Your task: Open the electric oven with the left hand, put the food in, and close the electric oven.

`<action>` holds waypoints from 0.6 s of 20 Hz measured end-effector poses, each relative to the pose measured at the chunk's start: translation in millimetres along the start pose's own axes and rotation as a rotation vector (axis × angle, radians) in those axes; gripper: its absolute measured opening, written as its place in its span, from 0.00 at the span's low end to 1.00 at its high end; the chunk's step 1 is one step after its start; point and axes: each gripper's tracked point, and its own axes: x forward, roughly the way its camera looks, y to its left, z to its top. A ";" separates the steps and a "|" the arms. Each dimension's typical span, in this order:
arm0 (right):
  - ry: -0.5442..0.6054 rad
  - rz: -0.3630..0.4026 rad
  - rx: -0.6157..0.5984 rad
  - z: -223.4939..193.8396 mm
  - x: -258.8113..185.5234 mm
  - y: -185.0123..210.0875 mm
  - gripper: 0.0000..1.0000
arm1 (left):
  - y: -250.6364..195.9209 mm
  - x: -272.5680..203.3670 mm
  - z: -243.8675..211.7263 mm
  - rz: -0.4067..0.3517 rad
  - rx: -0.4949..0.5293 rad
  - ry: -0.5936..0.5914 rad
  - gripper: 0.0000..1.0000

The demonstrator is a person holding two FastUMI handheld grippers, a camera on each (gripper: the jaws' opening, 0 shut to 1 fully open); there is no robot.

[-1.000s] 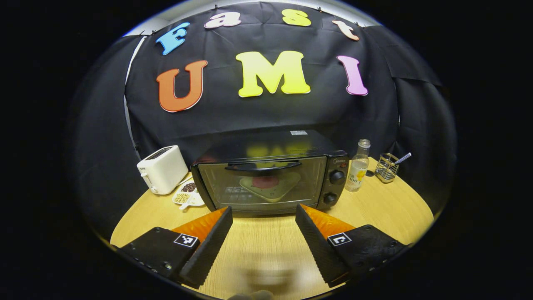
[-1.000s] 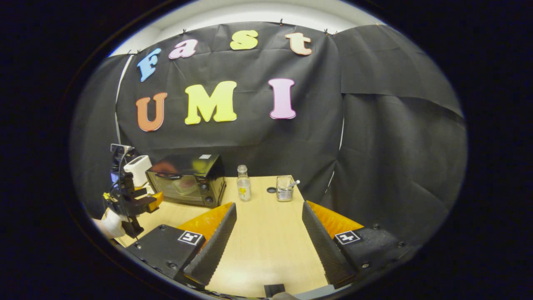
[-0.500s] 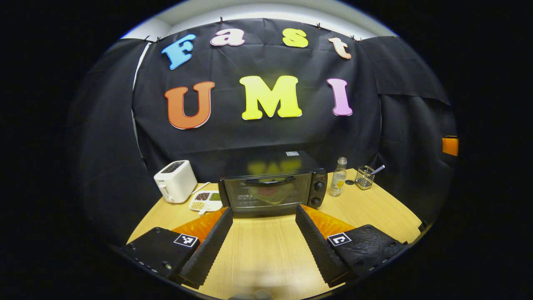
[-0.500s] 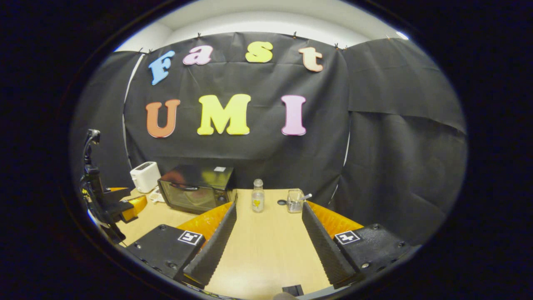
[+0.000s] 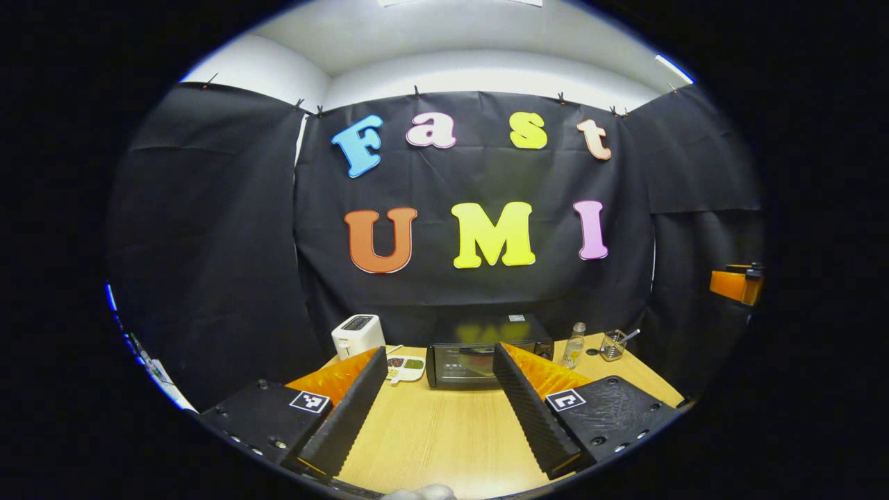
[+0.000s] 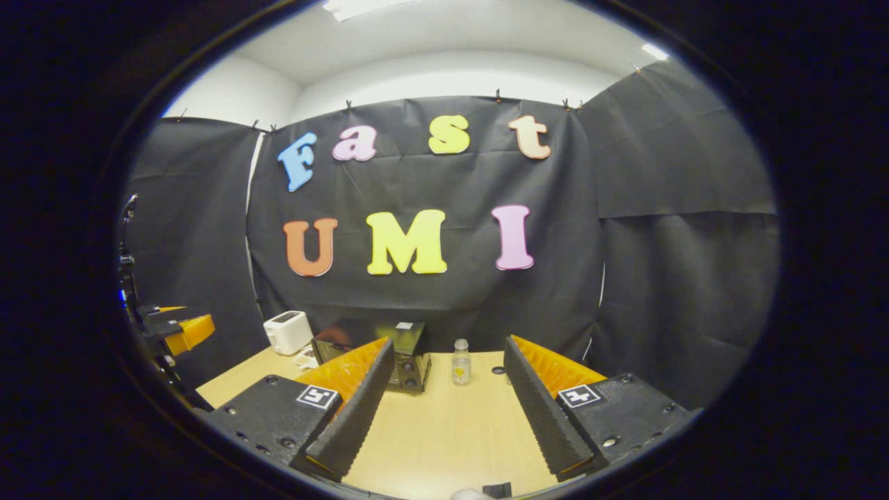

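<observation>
The black electric oven (image 5: 462,360) stands at the back of the wooden table (image 5: 430,437) with its glass door closed. What lies behind the glass is too small to make out. My left gripper (image 5: 439,353) is open and holds nothing, well back from the oven and high above the table. In the right gripper view the oven (image 6: 410,357) is partly hidden behind one finger. My right gripper (image 6: 448,344) is also open with nothing in it, far from the oven. The left gripper (image 6: 177,330) shows at that view's left edge, and the right gripper (image 5: 736,285) at the left gripper view's right edge.
A white toaster (image 5: 358,335) and a divided plate of small foods (image 5: 405,368) stand left of the oven. Right of it are a clear bottle (image 5: 574,345) and a wire holder (image 5: 613,344). Black cloth walls close in the table.
Both grippers have drawn back and risen away from the oven, which now looks much smaller. The oven door has stayed closed and both grippers stayed open.
</observation>
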 end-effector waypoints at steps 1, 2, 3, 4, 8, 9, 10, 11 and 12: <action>-0.009 0.005 -0.011 2.2 -11.4 -8.1 0.97 | -5.7 -13.5 4.6 0.004 0.000 -0.011 0.97; -0.023 -0.003 -0.024 4.0 -23.5 -17.6 0.97 | -9.4 -25.1 8.4 0.015 0.007 -0.023 0.97; -0.026 -0.022 -0.039 4.3 -33.7 -30.6 0.96 | -14.3 -36.3 10.9 0.019 0.012 -0.030 0.97; -0.032 -0.037 -0.051 3.4 -45.0 -41.2 0.96 | -21.9 -47.5 13.3 0.022 0.013 -0.042 0.97; -0.033 -0.043 -0.046 -1.9 -75.2 -56.2 0.96 | -48.4 -81.8 20.1 -0.008 0.013 -0.067 0.97; -0.031 -0.040 -0.043 -5.7 -79.8 -59.3 0.96 | -48.3 -87.2 19.2 -0.004 0.018 -0.066 0.97; -0.032 -0.038 -0.037 -5.5 -84.8 -60.2 0.97 | -50.5 -91.0 18.7 -0.006 0.020 -0.061 0.96; -0.036 -0.037 -0.032 -3.7 -88.6 -60.5 0.97 | -52.8 -97.0 17.2 -0.007 0.017 -0.056 0.96; -0.043 -0.035 -0.026 -2.4 -91.9 -60.2 0.97 | -54.4 -100.8 17.9 -0.006 0.015 -0.055 0.96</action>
